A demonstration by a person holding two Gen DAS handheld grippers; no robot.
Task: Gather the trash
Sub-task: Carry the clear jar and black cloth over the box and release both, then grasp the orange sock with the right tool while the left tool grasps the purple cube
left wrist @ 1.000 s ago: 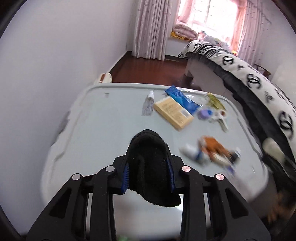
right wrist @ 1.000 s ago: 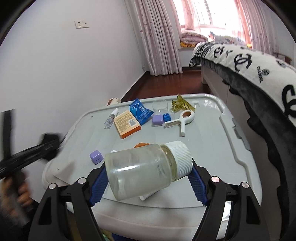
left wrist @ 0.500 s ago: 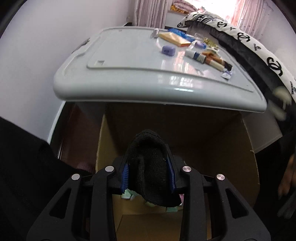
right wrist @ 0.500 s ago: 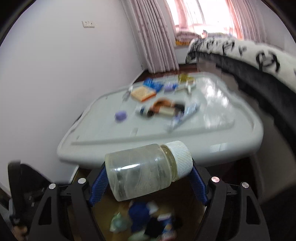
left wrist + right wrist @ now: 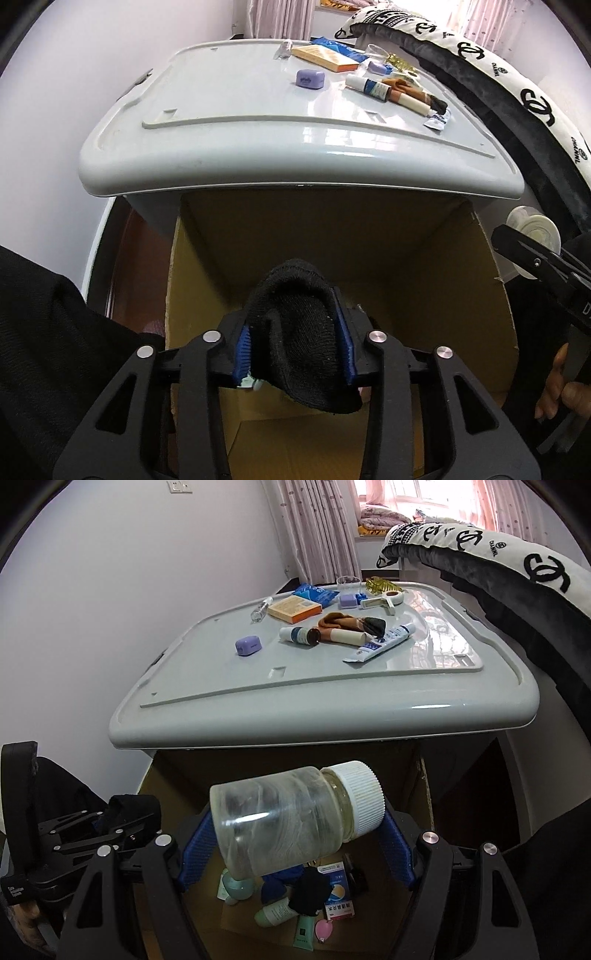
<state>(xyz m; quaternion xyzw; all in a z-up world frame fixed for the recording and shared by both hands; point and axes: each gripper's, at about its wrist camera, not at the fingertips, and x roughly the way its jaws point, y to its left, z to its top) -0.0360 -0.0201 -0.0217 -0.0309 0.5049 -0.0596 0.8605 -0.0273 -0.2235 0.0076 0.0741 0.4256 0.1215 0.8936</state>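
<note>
Below the grey surface, a cardboard box stands open, and both your tongs hang over it.

Left tongs: jaws opening, a black sock bunched between the blue pads, still touching both sides. Its lower end droops toward the box.

Right tongs: wide, jaws opening, a clear jar with a white ribbed cap lying crosswise between them, cap to the right. Whether the pads still press on it, you cannot tell.

Box contents, seen from the right wrist: a pale green bottle, a green tube, a small carton with blue print, something dark blue, a black cloth, a pink piece.

On the surface: a purple case, an orange box, a white tube, a brown sock, a small bottle, a glass, a yellow hair clip.
</note>
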